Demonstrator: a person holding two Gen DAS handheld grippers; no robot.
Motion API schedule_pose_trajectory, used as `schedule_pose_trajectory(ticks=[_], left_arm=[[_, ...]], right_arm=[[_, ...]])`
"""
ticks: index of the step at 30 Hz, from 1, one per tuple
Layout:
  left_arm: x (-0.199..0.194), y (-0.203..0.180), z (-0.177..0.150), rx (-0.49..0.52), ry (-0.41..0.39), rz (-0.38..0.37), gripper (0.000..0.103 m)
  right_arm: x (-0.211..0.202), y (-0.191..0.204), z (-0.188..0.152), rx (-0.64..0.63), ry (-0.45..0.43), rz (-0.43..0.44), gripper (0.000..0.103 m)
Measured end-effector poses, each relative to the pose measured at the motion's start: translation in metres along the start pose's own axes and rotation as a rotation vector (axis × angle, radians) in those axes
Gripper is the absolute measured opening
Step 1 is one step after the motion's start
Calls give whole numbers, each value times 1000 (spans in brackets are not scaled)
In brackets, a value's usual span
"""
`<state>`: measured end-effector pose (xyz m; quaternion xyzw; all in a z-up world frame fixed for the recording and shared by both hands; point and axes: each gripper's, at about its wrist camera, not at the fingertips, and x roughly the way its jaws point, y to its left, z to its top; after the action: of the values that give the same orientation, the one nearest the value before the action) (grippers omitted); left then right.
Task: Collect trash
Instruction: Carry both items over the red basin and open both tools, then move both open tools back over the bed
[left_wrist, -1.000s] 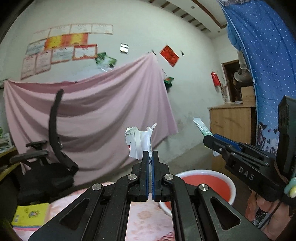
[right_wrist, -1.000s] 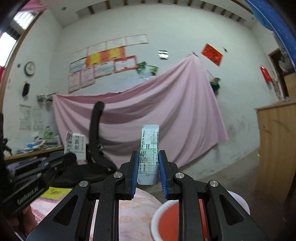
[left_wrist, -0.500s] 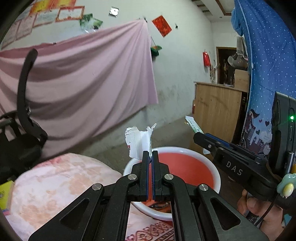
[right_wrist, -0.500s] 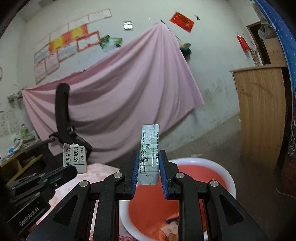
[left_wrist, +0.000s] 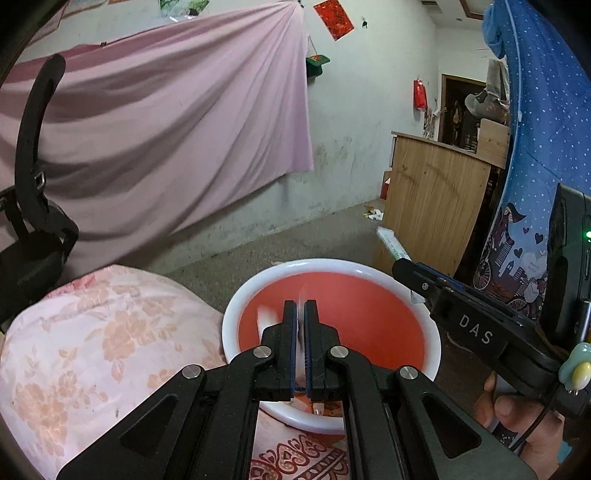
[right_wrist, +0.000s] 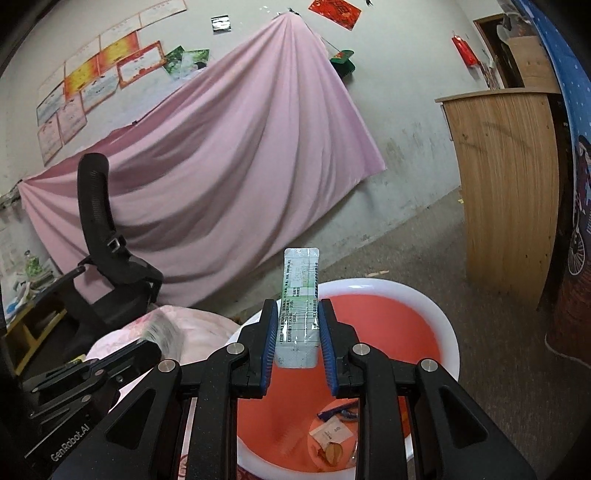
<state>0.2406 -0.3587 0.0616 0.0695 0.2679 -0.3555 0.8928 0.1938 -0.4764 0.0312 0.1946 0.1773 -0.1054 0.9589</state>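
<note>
Sachet (right_wrist: 298, 291) clamped upright in right hand-held gripper (right_wrist: 297, 332).

Pink sheet (right_wrist: 229, 155) draped over white wall (right_wrist: 399, 92)

You are seeing "DAS" in pale letters on the side of the right gripper (left_wrist: 400, 263), and "GenRobot.AI" is showing along the side of the left gripper (right_wrist: 157, 341). The green-and-white sachet (right_wrist: 300, 295) is carrying small print, probably Chinese characters, too fine to read.
</note>
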Motion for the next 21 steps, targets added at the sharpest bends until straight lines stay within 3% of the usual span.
schedule_pose_trajectory(ticks=[3, 5, 15, 21], left_arm=[[0, 4, 1, -21, 8, -4, 21], [-2, 8, 1, -45, -5, -5, 33], [-26, 31, -1, -109, -47, 64, 37], [-47, 46, -5, -135, -75, 116, 44]], right_arm=[[2, 0, -1, -4, 14, -5, 22], [3, 0, -2, -3, 21, -6, 32], [1, 5, -1, -20, 9, -3, 35], [-6, 17, -1, -51, -26, 14, 45]])
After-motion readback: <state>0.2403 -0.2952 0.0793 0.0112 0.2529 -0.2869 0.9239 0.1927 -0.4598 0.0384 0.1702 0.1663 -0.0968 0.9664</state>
